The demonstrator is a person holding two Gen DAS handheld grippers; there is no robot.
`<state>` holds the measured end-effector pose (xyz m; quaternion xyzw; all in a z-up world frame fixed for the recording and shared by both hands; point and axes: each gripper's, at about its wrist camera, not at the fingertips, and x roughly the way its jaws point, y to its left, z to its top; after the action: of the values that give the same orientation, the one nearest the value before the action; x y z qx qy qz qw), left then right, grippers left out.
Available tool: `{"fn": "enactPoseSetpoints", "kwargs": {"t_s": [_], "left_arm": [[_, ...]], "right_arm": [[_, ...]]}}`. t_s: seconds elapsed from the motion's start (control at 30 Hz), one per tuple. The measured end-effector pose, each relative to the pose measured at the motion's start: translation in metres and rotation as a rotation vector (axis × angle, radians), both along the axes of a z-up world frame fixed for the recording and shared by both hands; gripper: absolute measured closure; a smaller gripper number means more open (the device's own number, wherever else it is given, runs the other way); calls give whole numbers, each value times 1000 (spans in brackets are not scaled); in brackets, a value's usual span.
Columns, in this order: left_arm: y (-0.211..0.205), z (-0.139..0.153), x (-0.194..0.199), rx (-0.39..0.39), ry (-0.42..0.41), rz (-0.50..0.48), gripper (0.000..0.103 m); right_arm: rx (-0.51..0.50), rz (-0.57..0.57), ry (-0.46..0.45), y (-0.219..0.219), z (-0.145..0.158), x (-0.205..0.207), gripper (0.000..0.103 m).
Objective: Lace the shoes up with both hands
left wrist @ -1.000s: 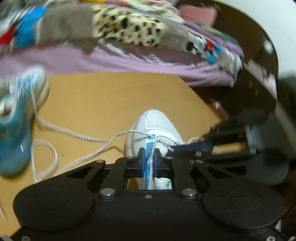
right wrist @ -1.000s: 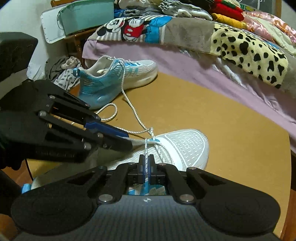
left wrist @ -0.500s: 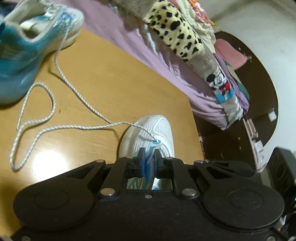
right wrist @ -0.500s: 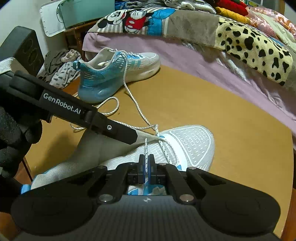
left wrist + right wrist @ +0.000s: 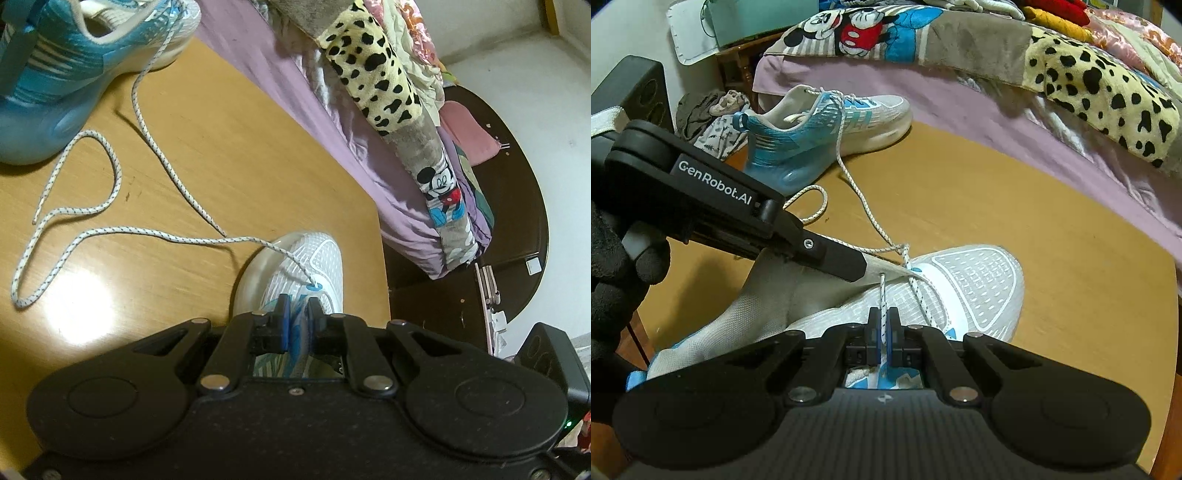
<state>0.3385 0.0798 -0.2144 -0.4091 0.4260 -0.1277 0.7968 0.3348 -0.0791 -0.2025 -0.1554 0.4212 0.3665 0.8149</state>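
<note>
Bare tan wooden tabletop open to the right of and beyond the near white mesh sneaker, with its right edge dropping off toward the lilac bedsheet and the bed's leopard-spotted yellow blanket. Near white mesh sneaker lying close to the right corner of the table, toe pointing away, heel cut off behind the black gripper bodies. Right gripper clamped on the speckled white shoelace, which rises straight out from between the blue pads. Left gripper reaching in from the left, tip pressed to the pale grey shoe tongue and apparently pinching it; in the left wrist view the blue fingers stand narrowly apart with shoe fabric between them, so grip hard to confirm. Black-gloved hand partly visible at the left edge. Rest of the lace crossed in a half-knot at the lowest eyelets, then trailing left across the table in loose loops toward the blue-and-white second sneaker at the far left, near the table's far edge. Heap of grey clothes beyond it, off the table. Dark rounded wooden furniture to the right in the left wrist view, details murky.
</note>
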Motion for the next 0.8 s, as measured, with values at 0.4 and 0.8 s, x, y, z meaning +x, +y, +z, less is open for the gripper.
{"fn": "enactPoseSetpoints", "kwargs": {"t_s": [0.4, 0.8], "left_arm": [[-4, 0, -5, 69, -36, -38, 94], [-20, 16, -10, 237, -116, -139, 95]], "right_arm": [[-12, 0, -2, 3, -2, 0, 99], [-6, -7, -6, 3, -1, 1, 99]]}}
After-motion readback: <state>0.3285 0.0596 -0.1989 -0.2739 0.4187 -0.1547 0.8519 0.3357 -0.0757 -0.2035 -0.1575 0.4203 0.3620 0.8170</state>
